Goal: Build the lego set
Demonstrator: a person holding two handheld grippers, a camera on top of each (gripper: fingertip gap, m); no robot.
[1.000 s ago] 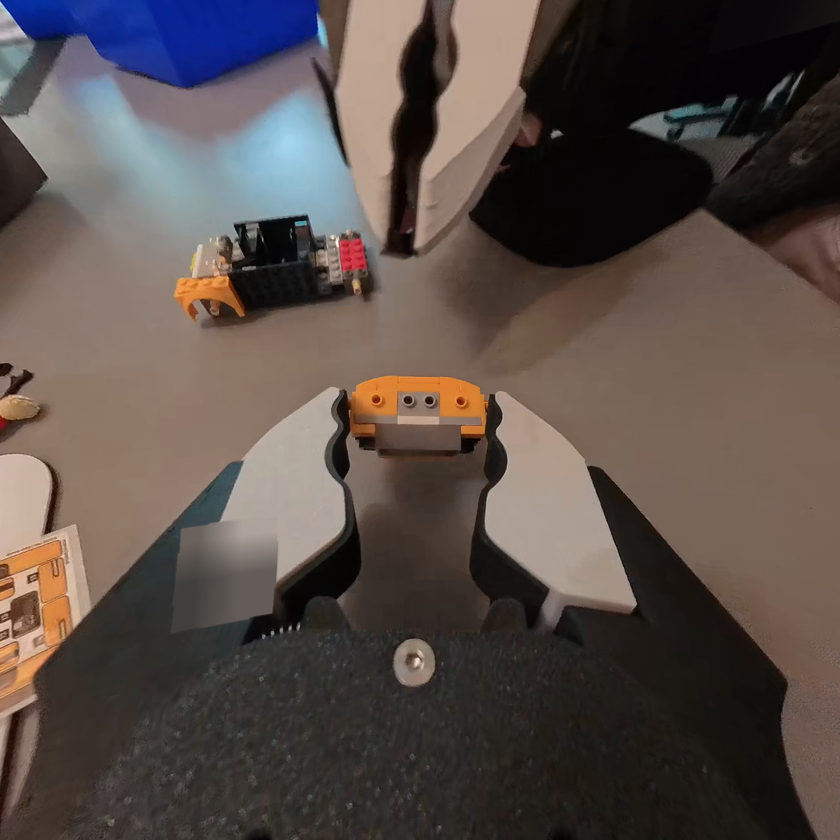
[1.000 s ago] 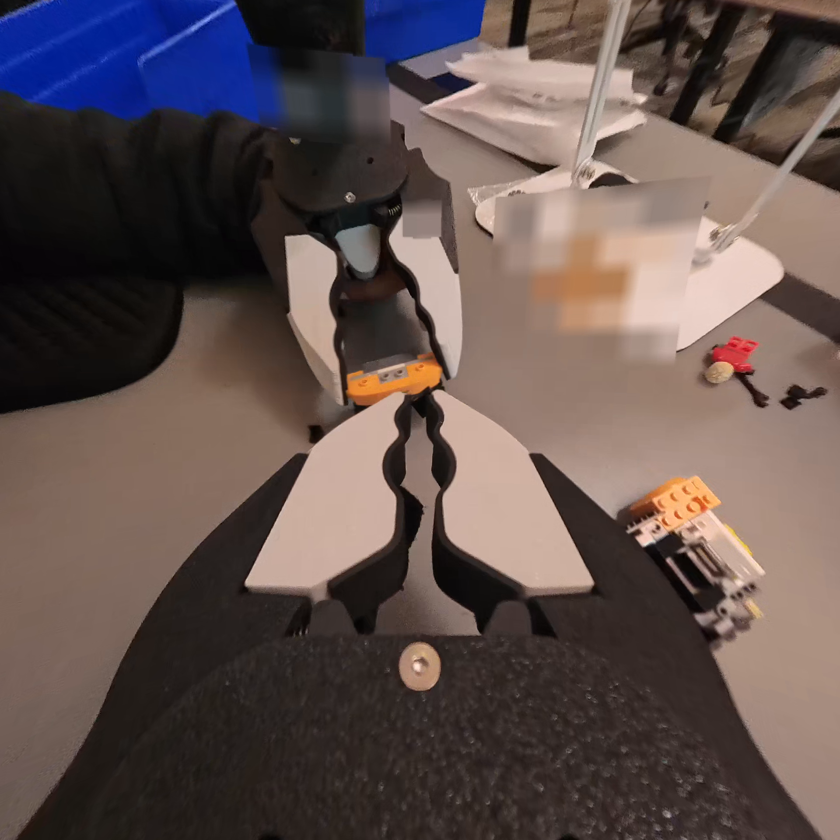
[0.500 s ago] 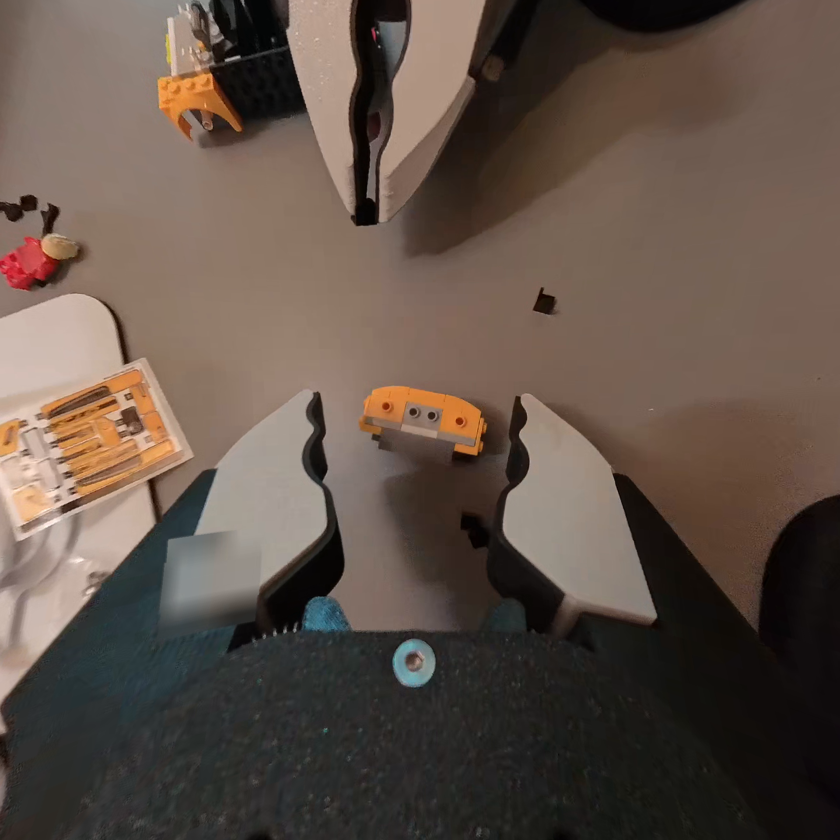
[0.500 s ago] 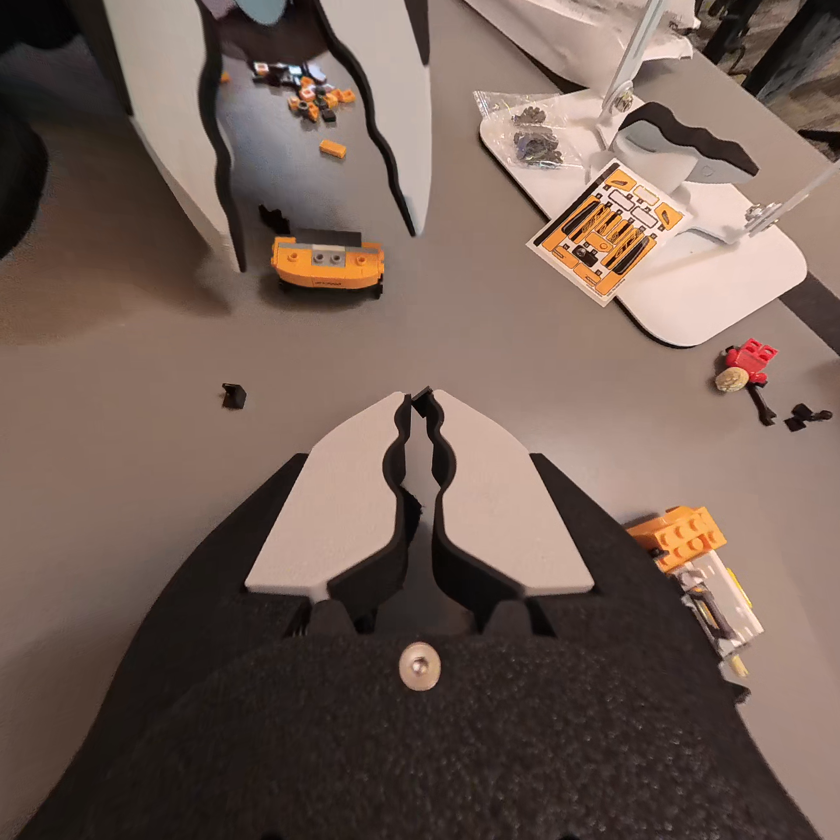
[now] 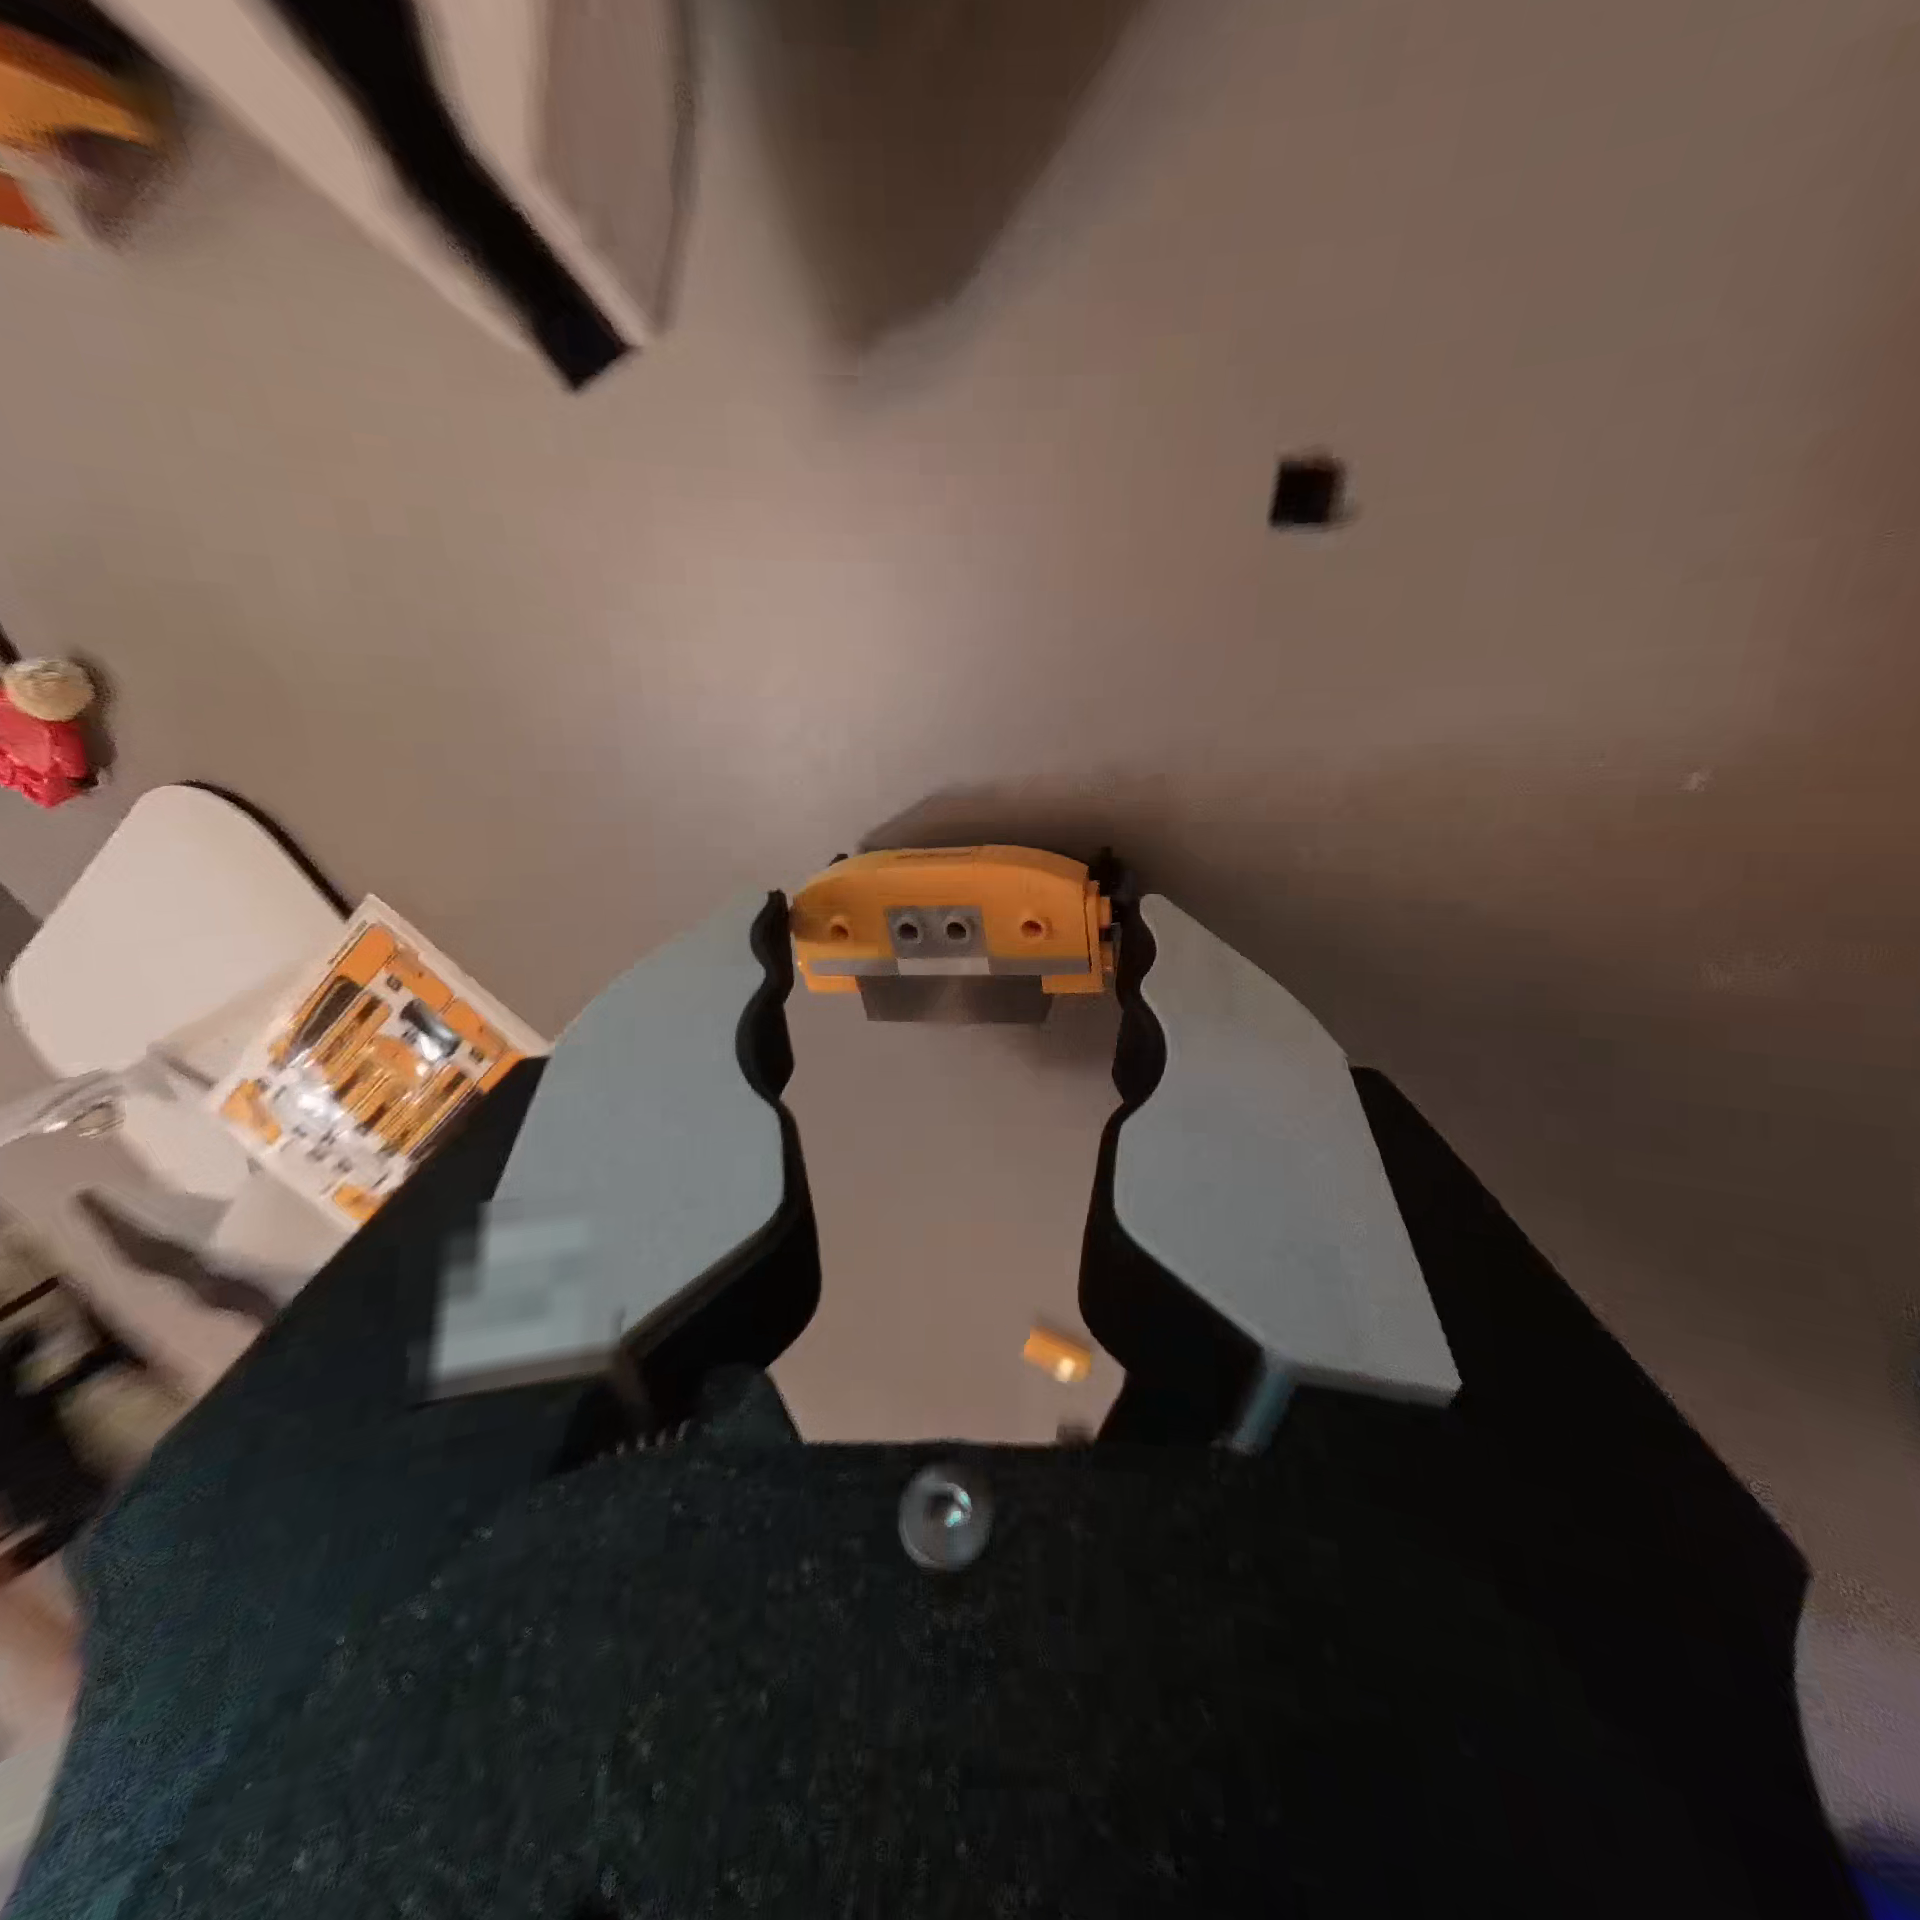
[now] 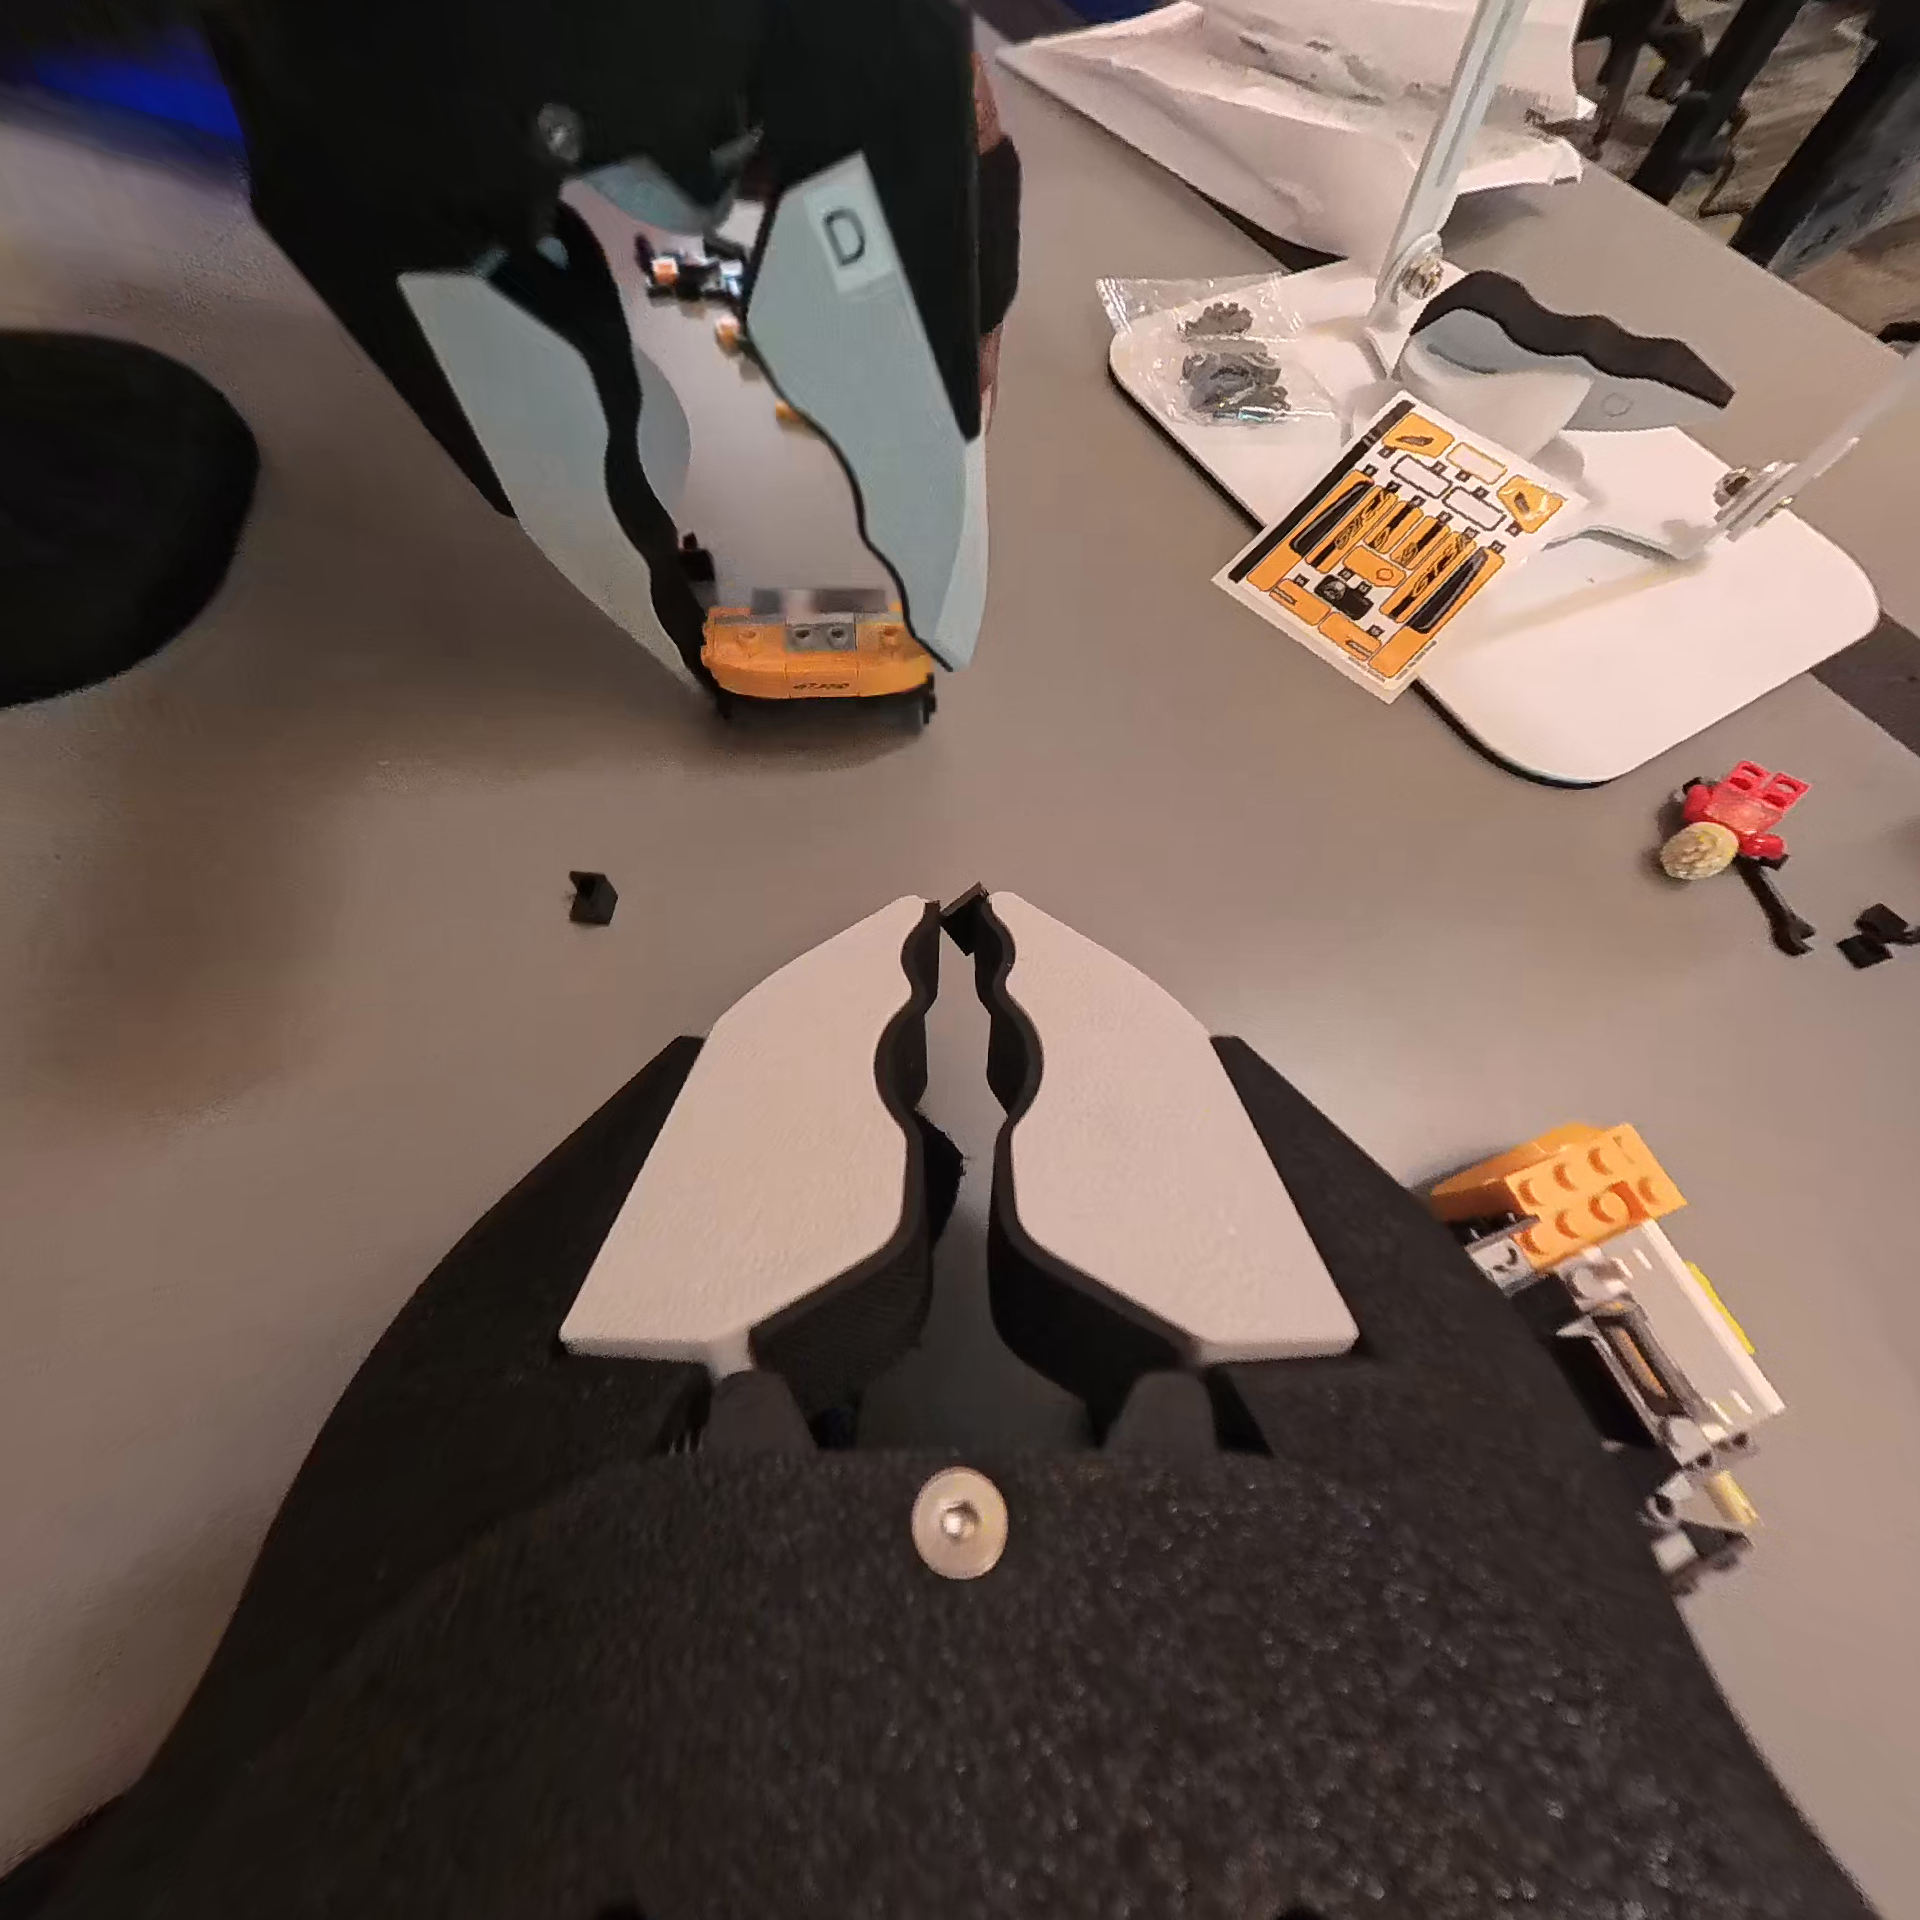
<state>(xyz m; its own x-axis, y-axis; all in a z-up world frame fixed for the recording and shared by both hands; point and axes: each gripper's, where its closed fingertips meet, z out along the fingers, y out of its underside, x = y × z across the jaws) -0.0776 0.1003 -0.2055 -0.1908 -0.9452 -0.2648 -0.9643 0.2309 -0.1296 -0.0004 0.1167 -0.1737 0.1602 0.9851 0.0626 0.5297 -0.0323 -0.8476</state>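
An orange and grey lego assembly (image 5: 940,894) with a black underside sits between my left gripper's (image 5: 951,935) fingertips, and both pads touch its ends. In the right wrist view the same assembly (image 6: 816,665) rests low on the grey table (image 6: 1143,831) with the left gripper (image 6: 821,644) closed around it. My right gripper (image 6: 961,914) is shut on a small black lego piece (image 6: 966,920) pinched at its very tips. It hovers a short way in front of the assembly. It shows blurred at the top left of the left wrist view (image 5: 540,208).
A loose small black piece (image 6: 592,897) lies left of my right gripper. A partly built car body (image 6: 1600,1288) lies at the right. A sticker sheet (image 6: 1392,551) lies on a white stand base (image 6: 1662,623). A red figure part (image 6: 1745,810) and a small orange piece (image 5: 1058,1356) lie loose.
My left gripper opened and left the orange assembly on the table, then closed around it again. My right gripper drew back from the assembly, keeping its black piece.
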